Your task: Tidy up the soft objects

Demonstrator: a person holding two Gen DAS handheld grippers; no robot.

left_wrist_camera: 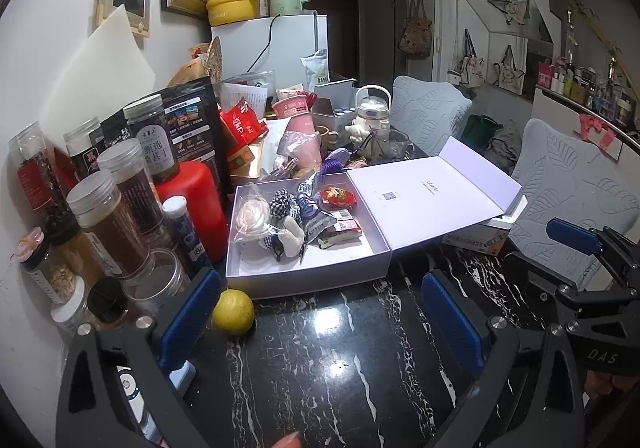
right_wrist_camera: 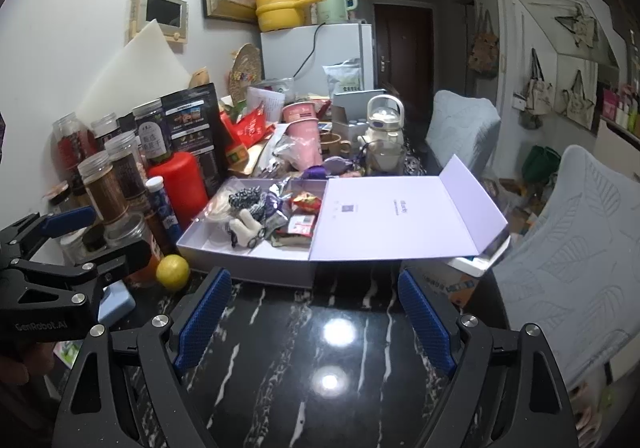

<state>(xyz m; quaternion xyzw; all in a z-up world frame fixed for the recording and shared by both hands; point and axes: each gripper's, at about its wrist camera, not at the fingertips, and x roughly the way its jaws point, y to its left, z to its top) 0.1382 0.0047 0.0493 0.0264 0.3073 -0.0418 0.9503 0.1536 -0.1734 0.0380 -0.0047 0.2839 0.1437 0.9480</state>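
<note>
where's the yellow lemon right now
The lemon sits on the black marble table, just outside the open box's near-left corner, beside the jars.

Left black two-finger gripper with blue ribbed pads [left_wrist_camera: 324, 312] angled downward, jaws spread wide, nothing between them, right black two-finger gripper with blue ribbed pads [right_wrist_camera: 316, 324] alongside, angled downward too, jaws wide, empty, a fingertip [left_wrist_camera: 289, 441] beneath the left one

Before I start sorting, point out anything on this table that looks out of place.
A loose yellow citrus fruit sits alone on the black marble table, just in front of the box's near left corner. The lavender box lies open, lid flat to the right, with snack packets mixed among the soft checked fabric pieces.
</note>
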